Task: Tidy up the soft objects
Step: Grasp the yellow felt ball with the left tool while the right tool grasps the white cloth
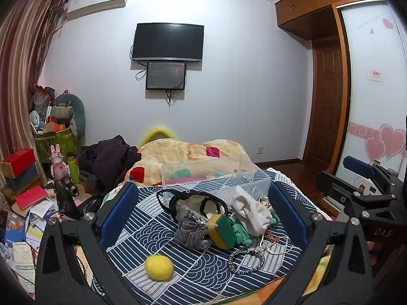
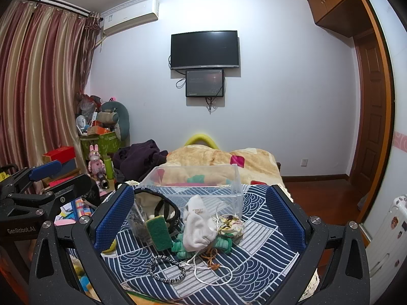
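We hold both grippers, left [image 1: 203,218] and right [image 2: 201,218], fingers apart and empty, framing the soft pile [image 2: 201,231] on the bed [image 2: 254,267], the clear box [image 2: 193,185] just behind for sorting.

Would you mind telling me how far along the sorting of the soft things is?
Barely begun. The clear box looks empty. Both tongs, left and right, are open and hold nothing. The yellow ball, sponge, white sock and cords lie loose on the cloth.
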Motion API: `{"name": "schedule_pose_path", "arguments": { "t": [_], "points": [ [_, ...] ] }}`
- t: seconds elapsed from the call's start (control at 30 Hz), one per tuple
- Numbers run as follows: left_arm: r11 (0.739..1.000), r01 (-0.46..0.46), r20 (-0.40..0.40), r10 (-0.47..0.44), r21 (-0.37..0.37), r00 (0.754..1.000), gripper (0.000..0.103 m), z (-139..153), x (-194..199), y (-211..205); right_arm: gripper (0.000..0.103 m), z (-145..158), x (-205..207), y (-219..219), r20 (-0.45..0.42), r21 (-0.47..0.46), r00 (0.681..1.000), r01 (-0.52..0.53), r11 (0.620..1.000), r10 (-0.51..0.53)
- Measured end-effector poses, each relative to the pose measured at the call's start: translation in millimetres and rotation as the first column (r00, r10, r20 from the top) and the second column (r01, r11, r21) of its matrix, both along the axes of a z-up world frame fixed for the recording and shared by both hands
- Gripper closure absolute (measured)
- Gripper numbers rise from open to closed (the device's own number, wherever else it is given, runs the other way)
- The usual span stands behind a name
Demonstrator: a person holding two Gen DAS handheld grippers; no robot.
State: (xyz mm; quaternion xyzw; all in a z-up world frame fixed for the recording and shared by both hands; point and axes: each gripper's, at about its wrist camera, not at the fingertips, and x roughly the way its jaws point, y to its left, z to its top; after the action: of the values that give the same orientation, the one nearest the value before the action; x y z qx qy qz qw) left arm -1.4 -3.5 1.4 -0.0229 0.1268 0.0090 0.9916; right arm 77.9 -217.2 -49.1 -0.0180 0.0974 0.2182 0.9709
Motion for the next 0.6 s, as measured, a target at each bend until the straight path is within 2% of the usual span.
{"name": "schedule_pose_path", "arguments": {
  "t": [0.27,0.6],
  "points": [
    [1.000,-0.010,-0.007,0.010,0.008,1.000,0.000,-4,4,6,0.000,-3,3,-1,-0.012,-0.008,1.000,0.006,1.000,-0.007],
    [0.999,-0.035,-0.169,0.028,-0.037,0.985,0.000,-55,34,38,0.000,-43,34,-2,-0.134,-0.066,0.991,-0.012,0.998,0.003]
  ]
}}
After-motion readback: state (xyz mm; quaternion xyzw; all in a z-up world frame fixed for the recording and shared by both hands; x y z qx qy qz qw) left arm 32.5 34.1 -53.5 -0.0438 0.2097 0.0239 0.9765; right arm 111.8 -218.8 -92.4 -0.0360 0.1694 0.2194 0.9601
